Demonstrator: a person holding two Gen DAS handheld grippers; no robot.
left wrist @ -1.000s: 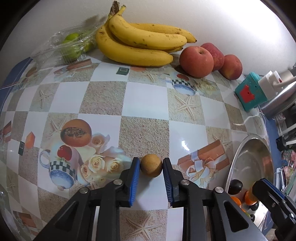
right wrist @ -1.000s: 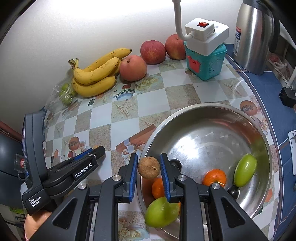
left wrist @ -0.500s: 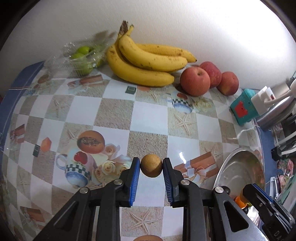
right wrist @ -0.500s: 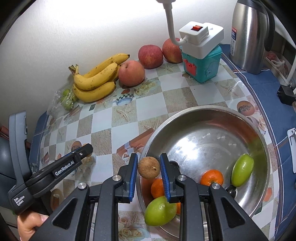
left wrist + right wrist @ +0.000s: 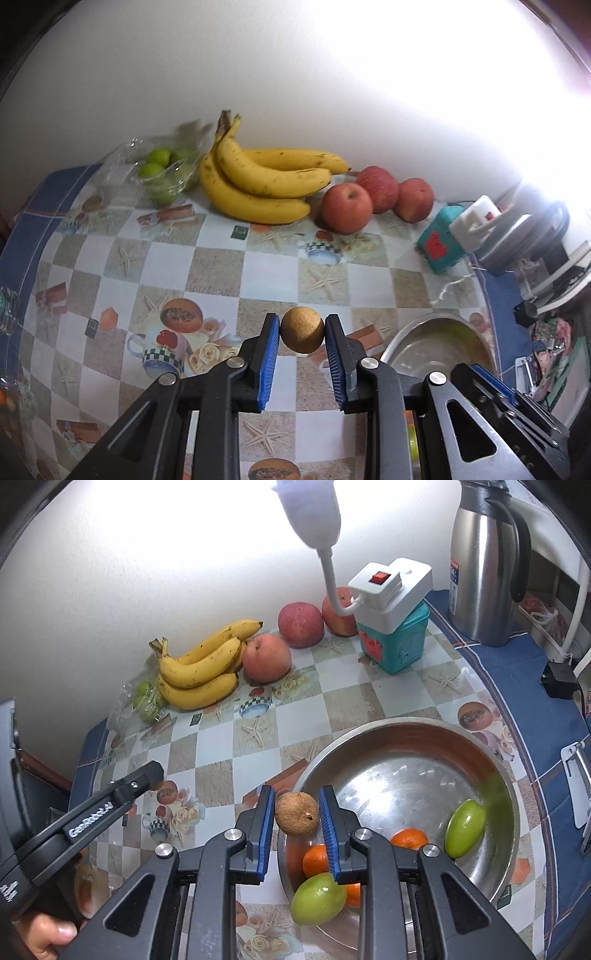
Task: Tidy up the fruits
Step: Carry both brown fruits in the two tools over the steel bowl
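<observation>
A: Both clamped? Left gripper point(image 5: 302, 334) pinches a tan round fruit point(image 5: 302, 335), right gripper point(image 5: 296, 813) a brown one point(image 5: 296, 813).

B: Yep. Fruit row point(image 5: 258, 184) at 12 o'clock, left's nearer; bowl point(image 5: 406, 746) at right's 2 o'clock.

Bare checkered tablecloth point(image 5: 218, 273) lies ahead; bananas point(image 5: 258, 184) and apples point(image 5: 345, 206) (against the wall) block its far edge.
</observation>
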